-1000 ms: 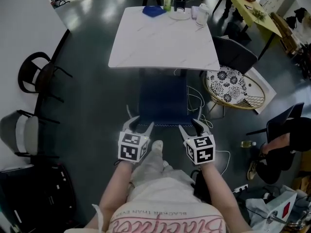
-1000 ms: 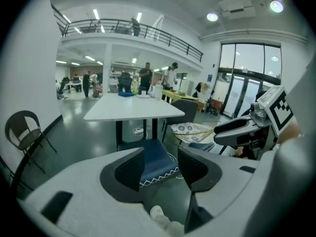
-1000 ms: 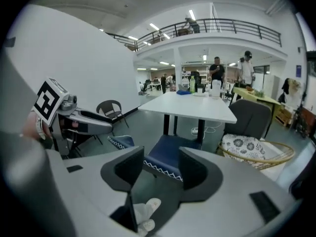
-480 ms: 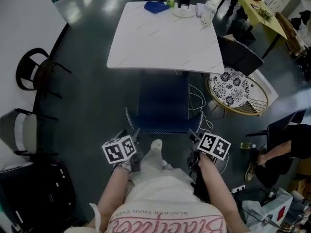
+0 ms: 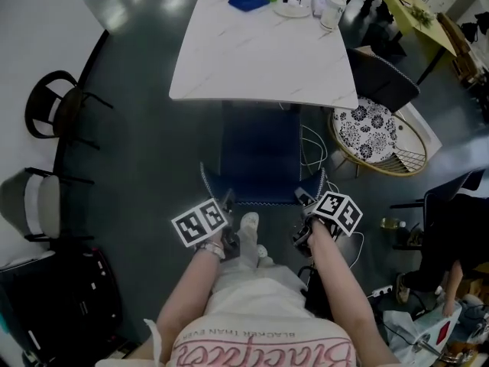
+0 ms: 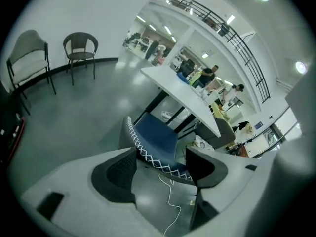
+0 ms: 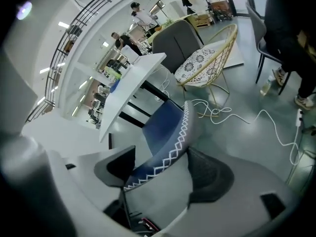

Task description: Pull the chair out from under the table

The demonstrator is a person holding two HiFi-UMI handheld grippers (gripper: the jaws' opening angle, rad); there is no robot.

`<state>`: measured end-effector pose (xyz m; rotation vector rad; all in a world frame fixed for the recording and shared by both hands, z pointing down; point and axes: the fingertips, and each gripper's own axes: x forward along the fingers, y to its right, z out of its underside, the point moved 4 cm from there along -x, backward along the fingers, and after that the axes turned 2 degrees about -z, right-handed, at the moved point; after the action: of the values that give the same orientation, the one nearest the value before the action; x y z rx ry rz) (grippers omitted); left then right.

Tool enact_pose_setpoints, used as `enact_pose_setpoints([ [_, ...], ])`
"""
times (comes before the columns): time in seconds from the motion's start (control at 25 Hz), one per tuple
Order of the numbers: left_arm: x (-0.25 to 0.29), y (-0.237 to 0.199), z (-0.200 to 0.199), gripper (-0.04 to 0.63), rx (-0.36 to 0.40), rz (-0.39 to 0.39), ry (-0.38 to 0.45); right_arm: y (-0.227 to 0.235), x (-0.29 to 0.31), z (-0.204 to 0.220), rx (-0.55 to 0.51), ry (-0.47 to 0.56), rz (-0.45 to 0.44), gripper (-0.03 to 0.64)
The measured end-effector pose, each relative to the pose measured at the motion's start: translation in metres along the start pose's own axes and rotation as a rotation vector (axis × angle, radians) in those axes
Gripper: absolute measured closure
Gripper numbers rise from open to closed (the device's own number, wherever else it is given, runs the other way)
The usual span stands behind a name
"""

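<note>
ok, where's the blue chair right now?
Head view, centre: the blue chair stands with its front at the white table's near edge, backrest toward the person, and the wicker chair with the patterned cushion just to its right.

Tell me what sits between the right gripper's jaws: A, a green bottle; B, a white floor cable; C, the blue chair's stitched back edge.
C: the blue chair's white-stitched back edge passes between the right gripper's jaws, which have just been opening.
</note>
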<state>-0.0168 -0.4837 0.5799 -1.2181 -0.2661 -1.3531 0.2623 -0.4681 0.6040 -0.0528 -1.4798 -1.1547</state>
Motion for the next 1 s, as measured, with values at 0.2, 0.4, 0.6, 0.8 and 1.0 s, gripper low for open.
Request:
enact_pose_setpoints([
  [0.2, 0.008, -0.004, -0.005, 0.316, -0.043, -0.106, 0.031, -0.004, 0.007, 0.0, -0.008, 0.027, 0.044, 0.31],
  [0.4, 0.019, -0.008, -0.008, 0.316, -0.071, -0.199, 0.065, 0.0, 0.016, 0.0, 0.011, 0.054, 0.056, 0.298],
  [0.6, 0.02, -0.012, -0.007, 0.318, -0.082, -0.224, 0.045, 0.002, 0.015, -0.001, -0.046, 0.034, 0.121, 0.291],
  [0.8, 0.012, -0.01, -0.004, 0.351, -0.109, -0.221, 0.044, 0.002, 0.006, -0.002, -0.071, 0.047, 0.189, 0.293],
  [1.0, 0.002, -0.013, 0.006, 0.371, -0.111, -0.217, 0.035, 0.006, -0.005, 0.005, -0.075, 0.061, 0.202, 0.317],
])
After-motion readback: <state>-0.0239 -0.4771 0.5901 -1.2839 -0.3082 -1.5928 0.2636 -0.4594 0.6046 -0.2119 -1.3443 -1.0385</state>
